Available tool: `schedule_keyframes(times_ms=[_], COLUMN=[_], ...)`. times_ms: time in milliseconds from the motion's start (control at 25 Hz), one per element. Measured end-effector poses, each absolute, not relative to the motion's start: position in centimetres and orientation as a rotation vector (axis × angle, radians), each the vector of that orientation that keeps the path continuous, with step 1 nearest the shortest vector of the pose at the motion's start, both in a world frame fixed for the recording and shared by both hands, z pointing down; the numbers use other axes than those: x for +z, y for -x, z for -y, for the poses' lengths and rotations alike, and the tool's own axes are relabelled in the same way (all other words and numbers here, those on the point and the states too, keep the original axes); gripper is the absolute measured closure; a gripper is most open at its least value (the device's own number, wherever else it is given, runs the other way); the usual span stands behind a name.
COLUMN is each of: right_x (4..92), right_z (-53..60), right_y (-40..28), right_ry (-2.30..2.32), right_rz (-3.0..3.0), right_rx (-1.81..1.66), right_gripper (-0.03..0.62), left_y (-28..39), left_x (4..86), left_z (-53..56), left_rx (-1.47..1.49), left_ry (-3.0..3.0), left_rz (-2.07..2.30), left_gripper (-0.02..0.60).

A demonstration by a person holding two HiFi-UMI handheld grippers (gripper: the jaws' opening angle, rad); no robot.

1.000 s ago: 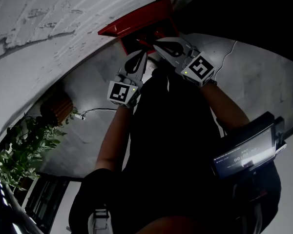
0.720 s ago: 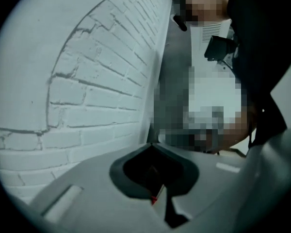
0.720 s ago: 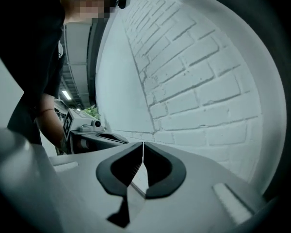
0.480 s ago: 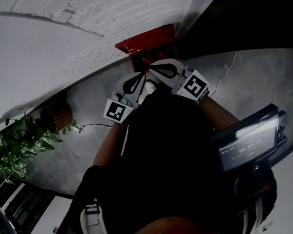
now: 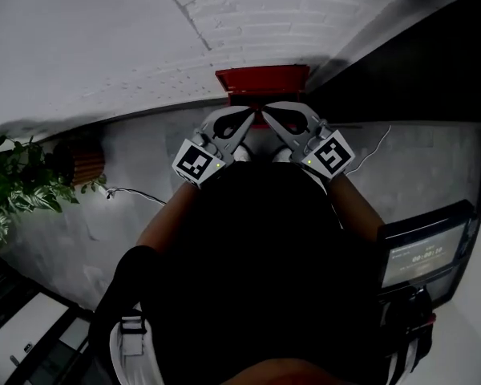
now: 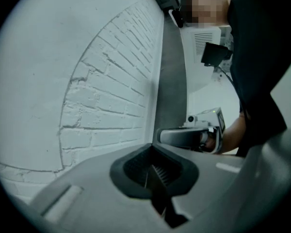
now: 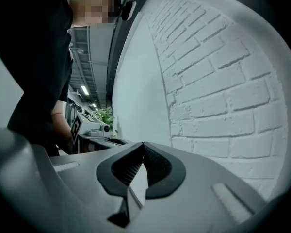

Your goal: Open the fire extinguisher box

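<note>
Top centre: red fire extinguisher box (image 5: 262, 79) against white brick wall (image 5: 248, 14). Left gripper (image 5: 248, 120) and right gripper (image 5: 271, 112) sit just under its lower edge, both jaws closed and empty. Grey floor (image 5: 144, 159) open on both sides.

Red fire extinguisher box (image 5: 262, 79) stands upright on the grey floor (image 5: 136, 163), backed against the foot of a white brick wall (image 5: 289, 14), flat top showing, lower front hidden.

Dim pics, fisheye warp, dark corners
</note>
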State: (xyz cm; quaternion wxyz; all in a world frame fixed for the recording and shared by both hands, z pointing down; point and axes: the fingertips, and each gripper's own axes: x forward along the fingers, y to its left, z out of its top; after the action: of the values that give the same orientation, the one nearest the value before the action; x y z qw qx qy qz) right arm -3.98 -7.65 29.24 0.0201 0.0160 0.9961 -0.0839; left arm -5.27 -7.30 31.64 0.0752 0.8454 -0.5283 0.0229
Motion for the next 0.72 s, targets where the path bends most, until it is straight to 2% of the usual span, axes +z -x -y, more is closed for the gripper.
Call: schedule_keyframes(times_ms=[720], right_x=[29.4], right_z=[8.2], right_y=[4.6], right_ry=[-0.056], right_rz=[-3.110], right_rx=[-0.237], right_gripper=[0.583], left_y=[6.6], left_x=[30.2], left_z=[7.1], left_rx=[0.097], left_ry=[-2.530], left_rz=[1.630], left_gripper=[0.580])
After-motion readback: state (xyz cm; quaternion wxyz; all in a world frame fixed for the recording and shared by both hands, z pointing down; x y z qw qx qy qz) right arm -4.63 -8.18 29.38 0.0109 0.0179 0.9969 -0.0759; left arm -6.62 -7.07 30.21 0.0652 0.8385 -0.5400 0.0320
